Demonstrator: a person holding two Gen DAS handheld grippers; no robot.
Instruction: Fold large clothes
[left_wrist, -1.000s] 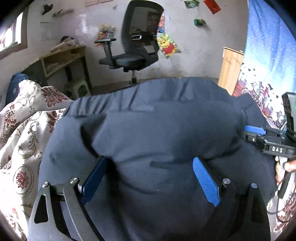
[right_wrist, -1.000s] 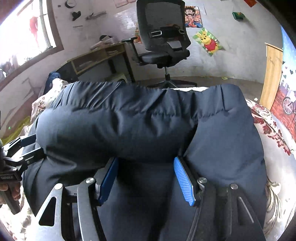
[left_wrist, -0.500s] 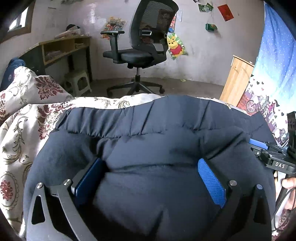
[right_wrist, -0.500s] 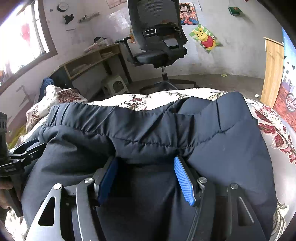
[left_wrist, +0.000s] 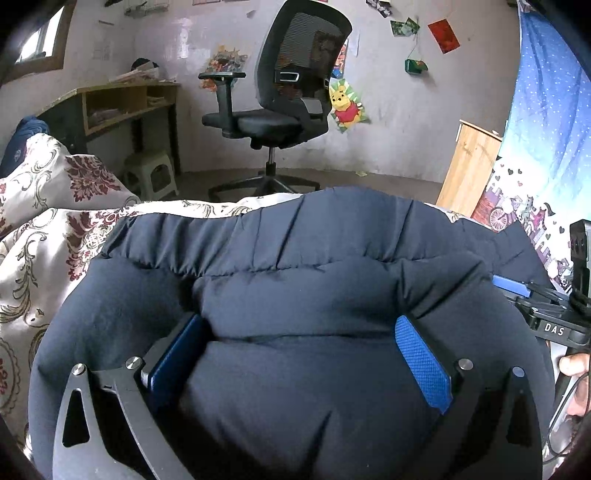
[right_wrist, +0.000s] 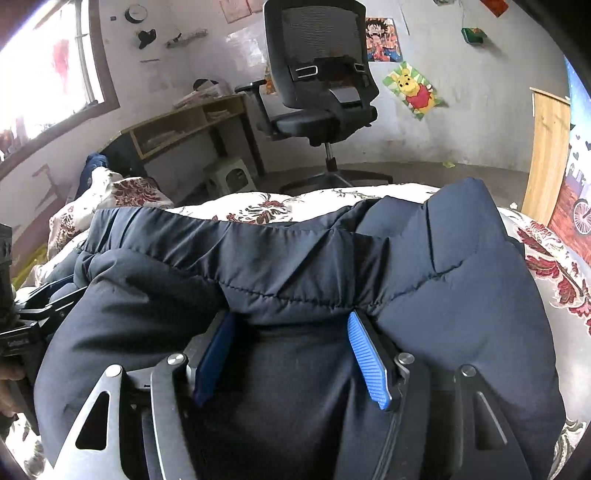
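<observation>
Bedspread (left_wrist: 55, 236): a cream cover with dark red floral medallions was seen spread over the bed, showing at the left edge of the left wrist view and beyond the garment's far edge (right_wrist: 280, 206) in the right wrist view
Puffer jacket (left_wrist: 295, 295): the dark navy quilted garment was laid on the bedspread, bunched into thick rolls, and most of the lower half of both views (right_wrist: 295, 266) was filled by it
Left gripper (left_wrist: 295, 354): its blue-padded fingers (left_wrist: 423, 365) were spread as wide as they went, a fat fold of the jacket was bulged up between them, and whether the pads were pressed into the padding could not be told
Right gripper (right_wrist: 291, 354): the jaws were set about halfway apart around a stitched ridge of the jacket; the blue pads (right_wrist: 367, 365) were shown against the cloth on both sides, but a firm clamp could not be confirmed
Person's hand (left_wrist: 574, 380): fingers were seen at the right edge of the left wrist view, wrapped on the other gripper's handle
Office chair (left_wrist: 288, 107): a black mesh-backed swivel chair was stood on the floor beyond the bed
Wooden desk (left_wrist: 122, 103): it was placed along the wall to the left of the chair, with a small plastic stool (left_wrist: 151, 177) beneath it
Cartoon bear poster (left_wrist: 345, 110): it was stuck on the wall just right of the chair
</observation>
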